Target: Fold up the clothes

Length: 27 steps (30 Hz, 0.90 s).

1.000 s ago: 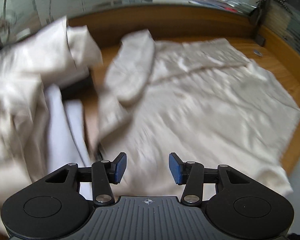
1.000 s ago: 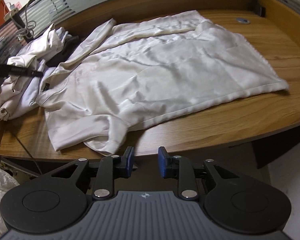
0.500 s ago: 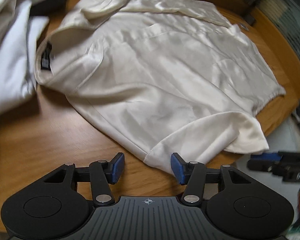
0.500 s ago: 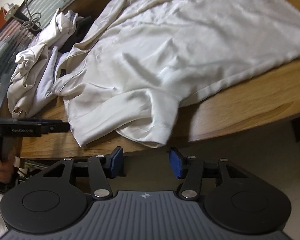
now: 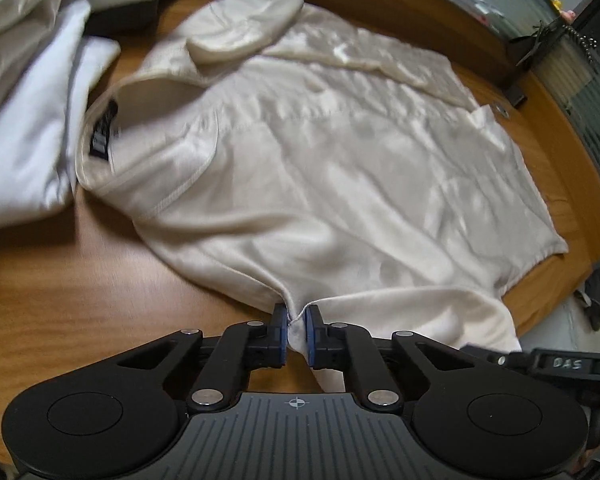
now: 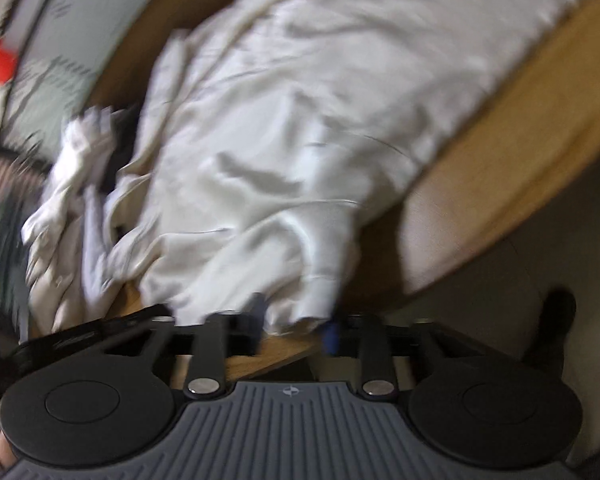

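Observation:
A cream satin shirt (image 5: 340, 168) lies spread on the wooden table (image 5: 60, 280), collar to the left with a dark label (image 5: 104, 136). My left gripper (image 5: 297, 330) is shut on the near sleeve's edge at the shoulder seam. The shirt also shows in the blurred right wrist view (image 6: 300, 120). My right gripper (image 6: 294, 320) is open, its fingers on either side of the cuff end of the same sleeve (image 6: 300, 280) at the table's front edge.
A heap of other white clothes (image 5: 24, 100) lies at the left, also in the right wrist view (image 6: 64, 220). The table's curved front edge (image 6: 500, 184) drops to the floor. A dark raised partition (image 5: 420, 12) runs along the back.
My left gripper has moved up to the sleeve and shut on its edge. My right gripper has moved in and tilted, so the sleeve's cuff now lies between its open fingers.

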Available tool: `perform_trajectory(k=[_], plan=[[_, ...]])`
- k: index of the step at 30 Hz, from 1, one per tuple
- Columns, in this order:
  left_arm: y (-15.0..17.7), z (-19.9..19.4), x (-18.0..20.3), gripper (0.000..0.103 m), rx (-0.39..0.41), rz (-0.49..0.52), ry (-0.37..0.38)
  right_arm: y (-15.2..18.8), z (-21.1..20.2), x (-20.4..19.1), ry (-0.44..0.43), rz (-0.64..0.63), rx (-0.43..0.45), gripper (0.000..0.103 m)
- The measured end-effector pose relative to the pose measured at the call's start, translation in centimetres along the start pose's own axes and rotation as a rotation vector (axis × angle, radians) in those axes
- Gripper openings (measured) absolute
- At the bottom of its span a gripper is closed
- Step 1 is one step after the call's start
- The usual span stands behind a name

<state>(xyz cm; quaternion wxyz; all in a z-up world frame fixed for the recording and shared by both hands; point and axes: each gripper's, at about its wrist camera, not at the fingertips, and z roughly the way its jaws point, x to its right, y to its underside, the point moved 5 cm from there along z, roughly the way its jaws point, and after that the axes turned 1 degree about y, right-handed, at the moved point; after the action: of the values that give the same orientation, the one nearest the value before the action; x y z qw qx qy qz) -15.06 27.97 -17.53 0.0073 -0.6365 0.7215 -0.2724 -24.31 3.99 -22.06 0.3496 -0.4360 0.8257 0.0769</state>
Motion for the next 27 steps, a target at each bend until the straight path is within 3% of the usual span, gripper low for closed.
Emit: perform_trajectory(k=[3,8,11,15,16,19,22,27], plan=[[-1.3,-0.7,0.4,0.011,-0.004,0.008,0.002,0.0,0.1,0.6,-0.025,0.07,-0.019,0.004],[-4.0,-2.0,1.1,0.011,-0.033,0.0,0.031,-0.8,-2.0,0.4,-0.121,0.103,-0.152,0.004],[-5.1,-2.7,1.4,0.012,-0.039,0.02,0.021,-2.2,-3.8,1.1,-0.141,0.121,-0.174,0.004],[-4.1,-2.2,1.1,0.02,-0.12,0.094,-0.024,-3.7,-5.0,2.2,-0.004,0.026,-0.164,0.017],[-3.4,-2.0,1.0,0.025,-0.148,0.122,-0.034,-3.7,-5.2,2.2,0.031,-0.013,-0.166,0.029],[-0.6,-2.0,0.1,0.037,-0.175,0.21,-0.08,-3.5,-5.7,1.8,0.097,-0.104,-0.144,0.032],[1.6,-2.3,-1.3,0.039,-0.187,0.261,-0.141,-3.2,-6.2,1.5,0.152,-0.181,-0.114,0.032],[2.1,-3.1,-4.1,0.042,-0.135,0.087,-0.084,-2.8,-7.2,1.4,0.194,-0.26,-0.052,0.033]])
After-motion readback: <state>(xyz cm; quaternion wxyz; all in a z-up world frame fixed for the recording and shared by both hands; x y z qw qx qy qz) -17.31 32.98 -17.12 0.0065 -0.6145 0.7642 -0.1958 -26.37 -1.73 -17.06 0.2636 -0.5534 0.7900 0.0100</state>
